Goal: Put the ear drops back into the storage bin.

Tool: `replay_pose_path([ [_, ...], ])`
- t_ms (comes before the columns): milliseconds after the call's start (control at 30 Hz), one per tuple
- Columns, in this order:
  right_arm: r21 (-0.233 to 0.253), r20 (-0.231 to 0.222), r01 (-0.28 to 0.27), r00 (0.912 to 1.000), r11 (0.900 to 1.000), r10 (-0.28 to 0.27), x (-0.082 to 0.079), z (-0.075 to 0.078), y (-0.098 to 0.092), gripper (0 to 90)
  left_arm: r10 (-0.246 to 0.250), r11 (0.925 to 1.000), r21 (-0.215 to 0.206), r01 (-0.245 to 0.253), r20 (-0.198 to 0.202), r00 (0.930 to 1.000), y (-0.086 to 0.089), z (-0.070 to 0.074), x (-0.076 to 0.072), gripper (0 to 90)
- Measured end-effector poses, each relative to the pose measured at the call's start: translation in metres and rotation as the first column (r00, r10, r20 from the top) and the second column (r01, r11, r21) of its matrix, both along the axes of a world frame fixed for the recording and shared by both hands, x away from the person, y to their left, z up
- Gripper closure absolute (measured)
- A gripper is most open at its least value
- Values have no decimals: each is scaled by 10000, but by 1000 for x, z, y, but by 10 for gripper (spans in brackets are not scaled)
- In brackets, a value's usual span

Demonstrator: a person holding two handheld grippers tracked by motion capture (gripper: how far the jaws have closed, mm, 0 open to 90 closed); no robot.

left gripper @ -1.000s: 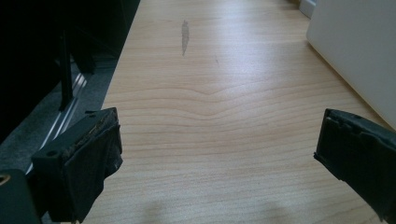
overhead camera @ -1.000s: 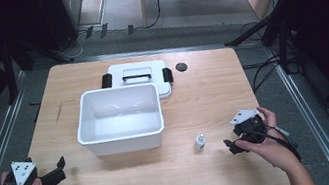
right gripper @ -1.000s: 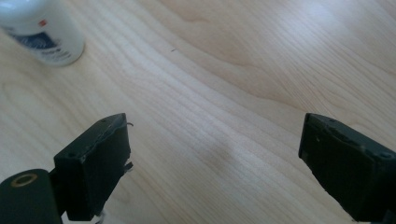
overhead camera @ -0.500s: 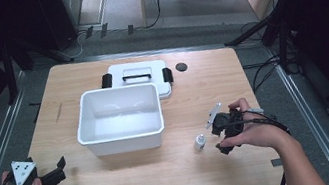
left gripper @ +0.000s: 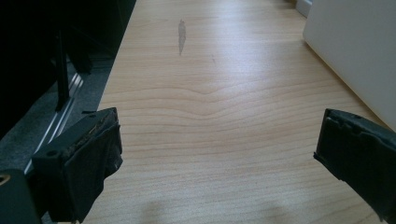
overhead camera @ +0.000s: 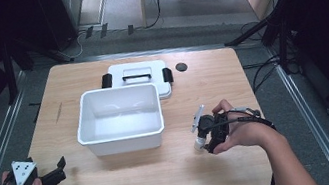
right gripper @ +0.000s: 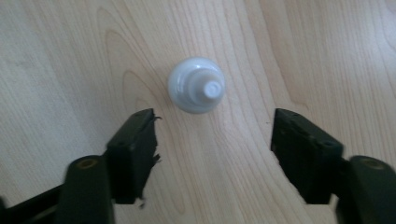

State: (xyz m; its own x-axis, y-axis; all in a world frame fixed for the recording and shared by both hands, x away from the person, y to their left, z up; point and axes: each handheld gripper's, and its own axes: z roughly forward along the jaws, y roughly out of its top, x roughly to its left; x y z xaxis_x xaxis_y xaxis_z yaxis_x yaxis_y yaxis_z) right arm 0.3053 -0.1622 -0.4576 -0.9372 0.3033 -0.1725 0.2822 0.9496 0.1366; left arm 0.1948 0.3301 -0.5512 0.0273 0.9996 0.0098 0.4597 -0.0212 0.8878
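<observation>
Wood table: R tool spread above small white bottle; L tool spread, idle.

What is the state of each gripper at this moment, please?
Left gripper: open, holding nothing, above bare table.
Right gripper: open, pointing down over the small white bottle, not yet gripping it.
</observation>
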Motion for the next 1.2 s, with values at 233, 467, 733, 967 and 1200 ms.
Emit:
replay_pose_path([
  [233, -24, -845, -228, 9962, 9997, 225, 7, -1, 11, 523, -16, 10000, -25, 16, 4, 10000, 0, 0, 0, 9],
  [467, 119, -1077, -299, 9937, 9995, 310, 10, 3, 17, 603, -20, 10000, -28, 20, -10, 10000, 0, 0, 0, 9],
  [733, 18, -1146, -441, 9924, 9990, 440, 12, 4, 22, 716, -37, 10000, -42, 37, -2, 10000, 1, 0, 0, 9],
  [967, -66, -994, -1082, 9893, 9941, 1070, 9, 9, 27, 721, -33, 10000, -42, 33, -8, 10000, 1, 0, 0, 9],
  [1200, -12, -1010, -1317, 9862, 9913, 1309, 16, 27, 32, 722, -24, 10000, -34, 23, -11, 10000, 1, 0, 0, 9],
])
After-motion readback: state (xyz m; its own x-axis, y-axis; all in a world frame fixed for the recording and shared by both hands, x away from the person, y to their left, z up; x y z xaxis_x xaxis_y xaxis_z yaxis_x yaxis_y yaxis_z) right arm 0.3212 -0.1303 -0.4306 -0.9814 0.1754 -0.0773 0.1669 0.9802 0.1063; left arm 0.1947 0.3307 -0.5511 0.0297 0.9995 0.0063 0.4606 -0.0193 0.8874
